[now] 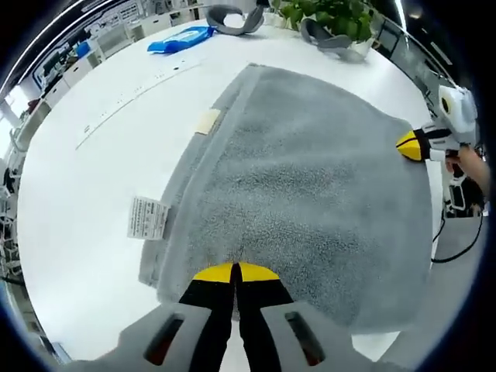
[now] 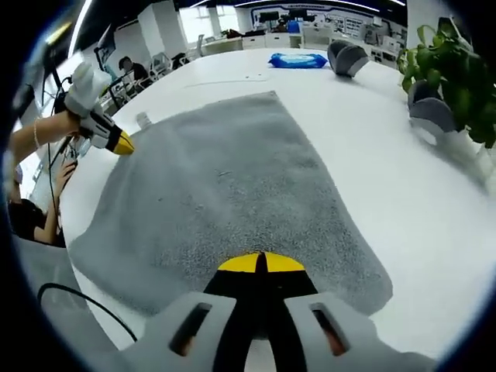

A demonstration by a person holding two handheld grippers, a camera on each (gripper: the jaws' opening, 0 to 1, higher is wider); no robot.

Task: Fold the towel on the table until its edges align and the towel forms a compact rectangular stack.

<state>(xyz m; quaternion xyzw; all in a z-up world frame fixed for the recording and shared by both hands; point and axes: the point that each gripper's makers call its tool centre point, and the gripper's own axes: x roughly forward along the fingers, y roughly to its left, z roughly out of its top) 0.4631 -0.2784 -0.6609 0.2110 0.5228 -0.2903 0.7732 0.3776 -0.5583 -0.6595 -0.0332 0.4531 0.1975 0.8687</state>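
Towel (image 1: 310, 194): grey, lies spread on the white table (image 1: 77, 201), straight ahead of both grippers; in the left gripper view a doubled band with two labels (image 1: 147, 218) runs along its left edge, so judged partly folded at most. Edges not yet aligned, no compact stack; the main folds remain

Left gripper (image 1: 235, 273): yellow tips together at the towel's near edge, seemingly pinching the cloth, though the grip itself is hidden beneath the tips

Right gripper (image 2: 260, 263): tips together on the towel's near edge ahead of it, likewise judged clamped on the cloth. In the left gripper view it sits at the far right edge of the towel

Beyond the towel: blue pack (image 2: 297, 60), plant (image 2: 453, 74), grey headrest-like pieces (image 2: 347, 56)
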